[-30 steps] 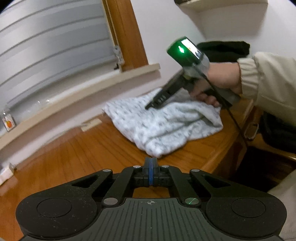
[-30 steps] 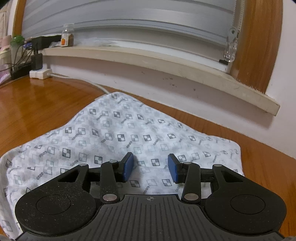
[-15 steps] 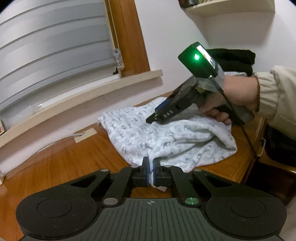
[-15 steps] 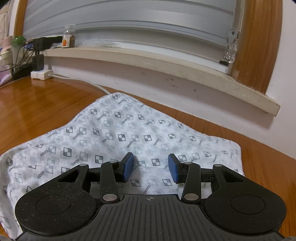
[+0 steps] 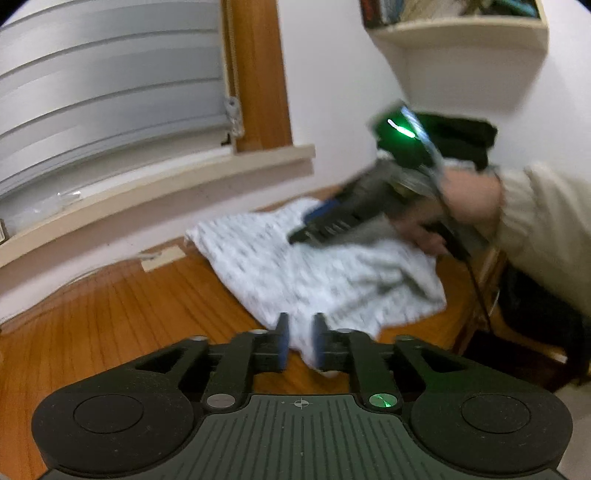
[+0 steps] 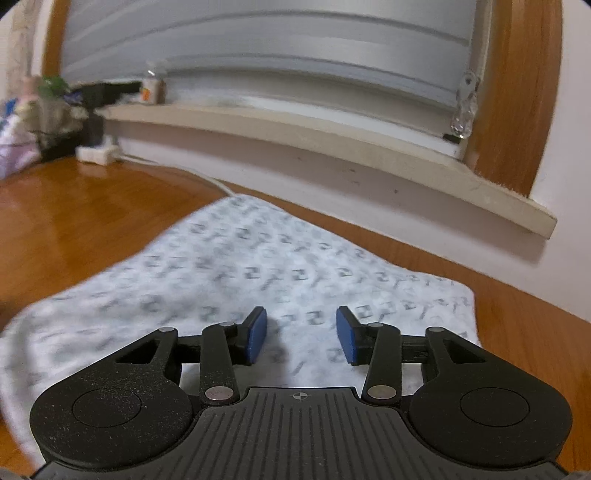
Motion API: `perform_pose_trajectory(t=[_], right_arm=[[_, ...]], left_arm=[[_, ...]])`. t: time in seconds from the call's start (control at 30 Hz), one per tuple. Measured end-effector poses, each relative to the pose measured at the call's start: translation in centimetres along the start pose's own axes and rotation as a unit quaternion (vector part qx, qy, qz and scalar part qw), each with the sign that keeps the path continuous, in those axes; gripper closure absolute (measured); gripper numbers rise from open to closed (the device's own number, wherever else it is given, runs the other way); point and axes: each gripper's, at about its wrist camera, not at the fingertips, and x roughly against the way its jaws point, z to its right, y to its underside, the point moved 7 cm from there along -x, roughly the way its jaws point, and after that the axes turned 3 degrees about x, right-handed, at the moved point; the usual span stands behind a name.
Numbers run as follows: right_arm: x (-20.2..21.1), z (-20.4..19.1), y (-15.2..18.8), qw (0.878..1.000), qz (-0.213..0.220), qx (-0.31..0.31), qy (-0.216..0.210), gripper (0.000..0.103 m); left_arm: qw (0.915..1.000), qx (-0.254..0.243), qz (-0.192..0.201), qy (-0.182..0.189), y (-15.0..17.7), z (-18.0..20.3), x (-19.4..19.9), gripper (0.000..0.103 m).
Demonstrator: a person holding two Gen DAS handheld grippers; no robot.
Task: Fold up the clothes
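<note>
Here the left gripper (image 5: 300,341), slightly parted around the cloth's (image 5: 314,273) near corner, should pinch fully; right gripper (image 6: 301,334) wide, empty.

Wooden desk (image 6: 92,221) under a window with grey blinds (image 6: 277,44)

A pale sill (image 6: 332,147) carries a small bottle (image 6: 153,86). A white power strip (image 6: 98,153) sits at the desk's far left beside a plant (image 6: 55,85). A wall shelf (image 5: 458,33) hangs above dark folded fabric (image 5: 461,136); a tape strip (image 5: 164,258) lies by the wall.
</note>
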Motion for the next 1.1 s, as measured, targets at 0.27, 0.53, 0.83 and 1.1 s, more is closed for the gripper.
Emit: perform_pose_trajectory(t=[0.27,0.53,0.83,1.1], right_arm=[[6.0,2.1,2.7,0.999,0.024,-0.03,-0.012,0.081],[9.7,4.8,7.1,0.998,0.014,-0.063,-0.014,0.081],[10.3,4.6,8.0,1.0,0.011,-0.027,-0.003,0.081],[11.0,2.5,5.7,0.997,0.05,-0.067,-0.004,0.081]], left_arm=[[0.9995,0.025,0.007,0.016,-6.6,-4.5,-8.5,0.068],[0.999,0.03,-0.033,0.009,-8.3,-8.0,-16.4,0.093],[0.9969,0.035,-0.069,-0.015,-6.0,-10.7,-19.8,0.093],[0.9957,0.053,-0.065,-0.039,-5.3,-12.4,-19.0,0.092]])
